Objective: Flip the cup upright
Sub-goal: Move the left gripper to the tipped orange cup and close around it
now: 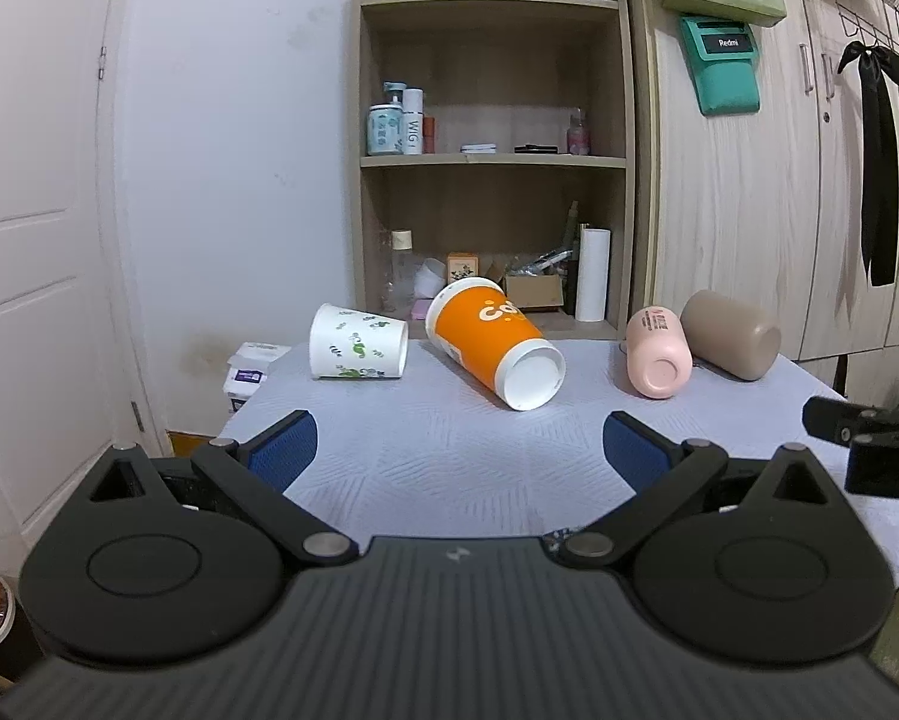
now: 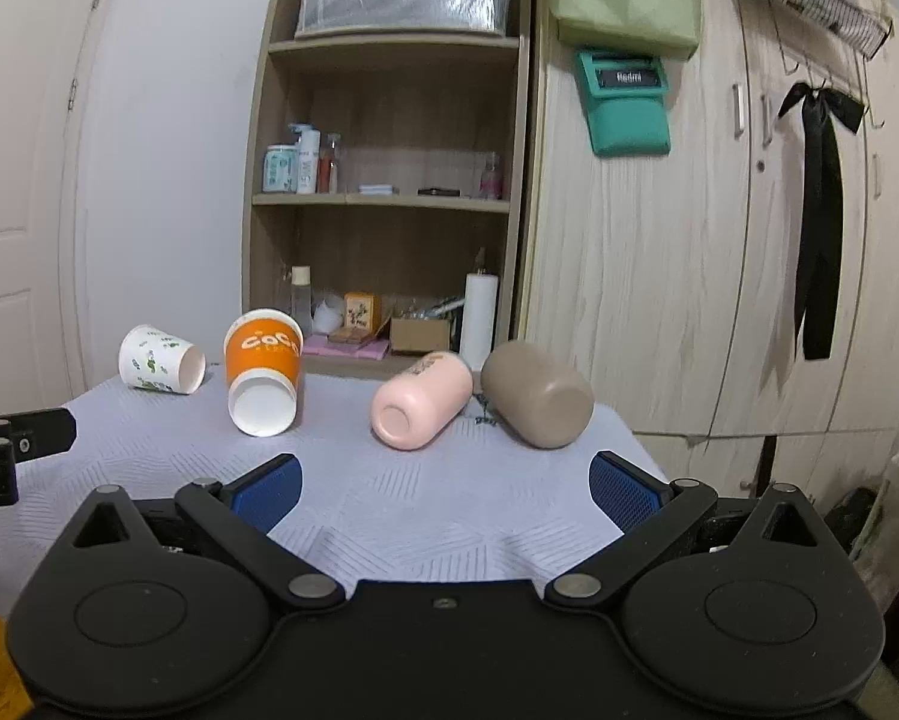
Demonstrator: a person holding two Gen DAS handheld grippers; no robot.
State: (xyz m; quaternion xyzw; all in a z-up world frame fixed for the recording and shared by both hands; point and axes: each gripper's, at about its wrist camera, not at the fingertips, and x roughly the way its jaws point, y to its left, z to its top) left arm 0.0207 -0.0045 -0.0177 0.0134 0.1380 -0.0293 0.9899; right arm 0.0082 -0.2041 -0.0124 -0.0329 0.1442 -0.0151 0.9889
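Several cups lie on their sides along the far part of the table: a white paper cup with green print [image 1: 358, 343] [image 2: 160, 360], an orange paper cup [image 1: 493, 343] [image 2: 263, 371], a pink cup [image 1: 658, 353] [image 2: 420, 401] and a taupe cup [image 1: 730, 335] [image 2: 536, 395]. My left gripper [image 1: 458, 450] is open and empty, short of the orange cup. My right gripper [image 2: 444, 495] is open and empty, short of the pink and taupe cups. Part of the right gripper shows at the right edge of the left wrist view [image 1: 869, 438].
The table [image 1: 449, 468] has a pale textured cloth. A wooden shelf unit [image 1: 491, 162] with bottles and boxes stands behind it, wardrobe doors [image 2: 719, 270] to the right, a white door [image 1: 35, 240] to the left. A box [image 1: 251, 369] sits off the table's far left corner.
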